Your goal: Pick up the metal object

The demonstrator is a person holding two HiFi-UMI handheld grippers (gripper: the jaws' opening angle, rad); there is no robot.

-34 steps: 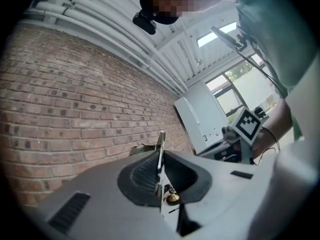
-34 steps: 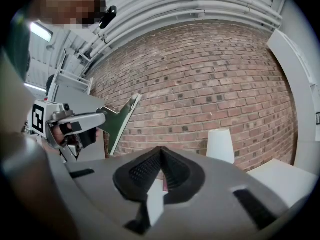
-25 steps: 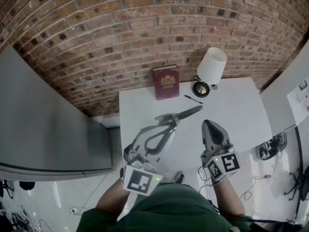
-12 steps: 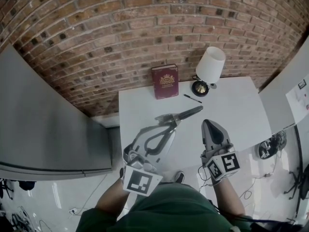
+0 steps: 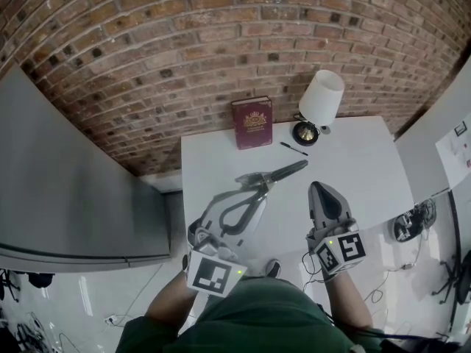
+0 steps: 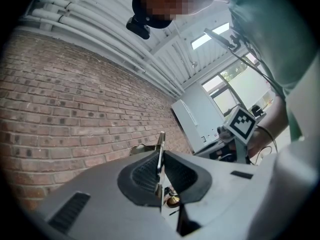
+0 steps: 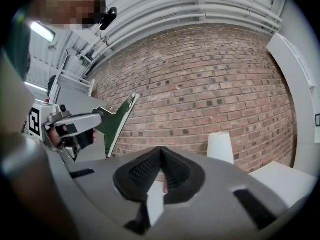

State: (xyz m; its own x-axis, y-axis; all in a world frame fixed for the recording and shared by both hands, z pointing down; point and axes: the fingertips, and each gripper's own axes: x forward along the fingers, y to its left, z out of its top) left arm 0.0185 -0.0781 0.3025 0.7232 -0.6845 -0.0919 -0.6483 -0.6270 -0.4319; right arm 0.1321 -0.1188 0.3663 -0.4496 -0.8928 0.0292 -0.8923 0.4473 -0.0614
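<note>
Metal object [image 5: 287, 171] still in left tongs [image 5: 255, 187]

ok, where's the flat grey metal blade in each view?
Head view: flat grey metal blade near centre, sticking out of the left gripper.
Left gripper view: blade at centre, edge-on between the shut jaws.
Right gripper view: blade left of centre, before the wall.
Shared landmark: red brick wall.
</note>
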